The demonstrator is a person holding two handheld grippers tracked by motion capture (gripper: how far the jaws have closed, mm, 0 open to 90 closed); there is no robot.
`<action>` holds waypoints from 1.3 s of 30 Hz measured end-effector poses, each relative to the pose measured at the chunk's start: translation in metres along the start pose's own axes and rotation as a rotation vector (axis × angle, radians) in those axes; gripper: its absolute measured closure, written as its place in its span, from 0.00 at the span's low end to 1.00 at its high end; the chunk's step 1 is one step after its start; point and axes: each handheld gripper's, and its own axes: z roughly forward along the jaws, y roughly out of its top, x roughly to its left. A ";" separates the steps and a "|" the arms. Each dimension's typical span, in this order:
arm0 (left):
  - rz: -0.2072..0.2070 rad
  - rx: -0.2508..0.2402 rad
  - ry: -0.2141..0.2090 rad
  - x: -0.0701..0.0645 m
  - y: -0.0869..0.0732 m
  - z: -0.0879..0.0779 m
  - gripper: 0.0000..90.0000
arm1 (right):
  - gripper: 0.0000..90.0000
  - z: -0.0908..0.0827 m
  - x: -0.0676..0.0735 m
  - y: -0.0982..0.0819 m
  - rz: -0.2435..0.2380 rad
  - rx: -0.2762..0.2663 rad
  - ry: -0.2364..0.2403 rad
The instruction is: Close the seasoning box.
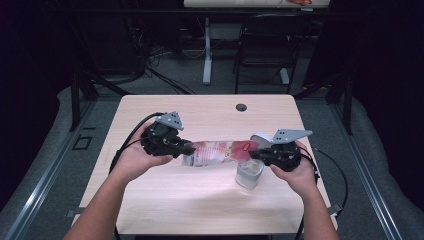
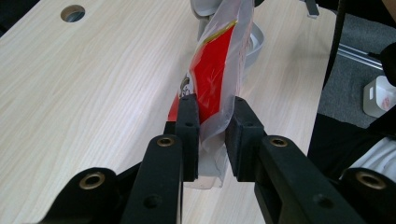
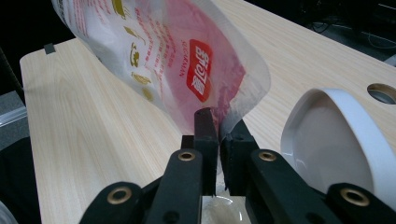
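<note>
The counter is a light wood-grain top with a round cable hole near its far edge, well beyond both tongs. Under the tongs the wood lies bare.

A plastic pouch, clear with red print and gold lettering, spans the gap between the two tongs and hangs above the counter, roughly level in the high view. In the right gripper view the pouch rises up and away from the jaws, its red label facing the camera.

A clear cup stands on the counter directly below the right tongs and under that end of the pouch. A white rounded lid or bowl lies just beside the right tongs, on the far side; which of the two it is cannot be determined.

The left tongs are clamped on the pouch's bottom edge; in the left gripper view the pads press the film from both sides. The right tongs are clamped on the opposite end, jaws nearly together, with a thin fold of film pinched between them.
</note>
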 end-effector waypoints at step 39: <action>0.024 -0.027 -0.017 -0.001 0.019 -0.001 0.87 | 0.98 -0.011 0.002 -0.005 0.010 0.006 -0.029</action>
